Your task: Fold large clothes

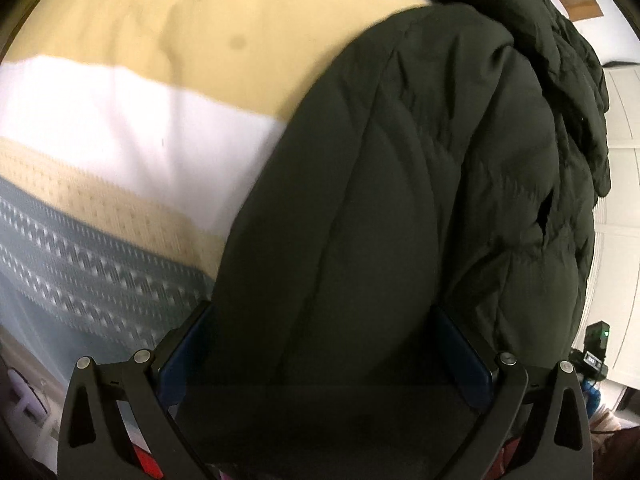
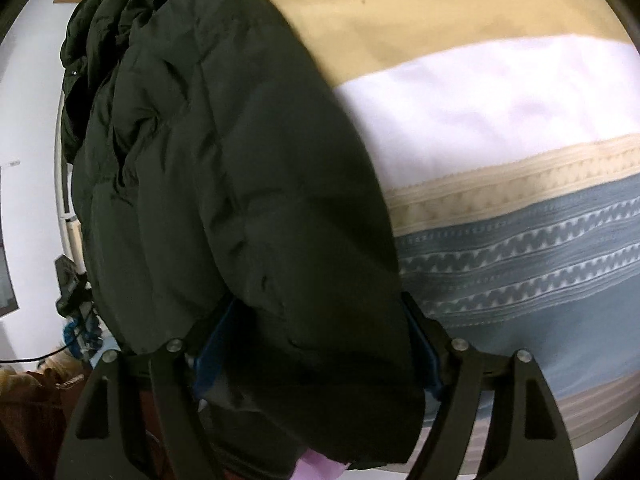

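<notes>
The dark puffer jacket sprawls across the bed, soft, bulky and probably slippery, with the left claw and right claw each spread wide around a thick padded fold, seemingly gripping it.

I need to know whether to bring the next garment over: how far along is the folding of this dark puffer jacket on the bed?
Partly done. The dark puffer jacket already looks doubled lengthwise into a long bundle on the striped bedspread. In hand: its near end sits between the jaws of the left gripper and the right gripper. Left: the far end is still bunched, and the final fold isn't made.
</notes>
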Demonstrator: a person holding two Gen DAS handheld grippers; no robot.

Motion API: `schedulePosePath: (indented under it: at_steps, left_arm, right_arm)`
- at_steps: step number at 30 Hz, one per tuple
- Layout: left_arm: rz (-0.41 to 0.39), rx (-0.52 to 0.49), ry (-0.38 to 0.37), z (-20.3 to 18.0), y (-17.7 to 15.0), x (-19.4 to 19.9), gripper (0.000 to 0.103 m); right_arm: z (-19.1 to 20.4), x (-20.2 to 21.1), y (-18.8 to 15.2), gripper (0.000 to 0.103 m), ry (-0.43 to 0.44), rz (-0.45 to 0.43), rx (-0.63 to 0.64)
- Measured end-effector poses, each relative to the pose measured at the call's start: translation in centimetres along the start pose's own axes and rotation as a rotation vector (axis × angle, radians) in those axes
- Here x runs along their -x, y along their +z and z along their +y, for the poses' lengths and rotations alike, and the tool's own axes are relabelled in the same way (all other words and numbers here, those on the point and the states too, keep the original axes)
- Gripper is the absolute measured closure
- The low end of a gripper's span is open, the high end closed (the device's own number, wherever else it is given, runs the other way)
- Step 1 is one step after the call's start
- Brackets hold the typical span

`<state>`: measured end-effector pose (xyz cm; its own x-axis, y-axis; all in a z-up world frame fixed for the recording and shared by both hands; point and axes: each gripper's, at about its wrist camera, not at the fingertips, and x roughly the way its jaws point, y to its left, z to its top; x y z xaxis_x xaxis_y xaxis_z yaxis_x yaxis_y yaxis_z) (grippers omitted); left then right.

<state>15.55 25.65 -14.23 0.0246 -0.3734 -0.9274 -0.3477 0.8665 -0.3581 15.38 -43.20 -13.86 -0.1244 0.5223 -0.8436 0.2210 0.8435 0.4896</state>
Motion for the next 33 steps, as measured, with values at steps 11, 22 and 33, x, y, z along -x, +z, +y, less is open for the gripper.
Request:
schedulePosePath:
  at_steps: [11,22,33]
  left_arm:
    - [0.051,0.113,-0.156,1.9,-4.6,-0.8,0.061]
    - [-0.034,0.126,-0.164,-1.2,-2.8,2.9,0.090]
    - [-0.209,0.030,-0.241,-6.8,7.1,9.8,0.090]
  right_arm:
    - [2.9,-0.9,0.7,0.080,0.037,0.034,0.034]
    - [9.8,2.2,1.9,0.088,0.059,-0.099,0.141]
    - [14.7,8.4,6.3,0.089,0.067,-0.326,0.203]
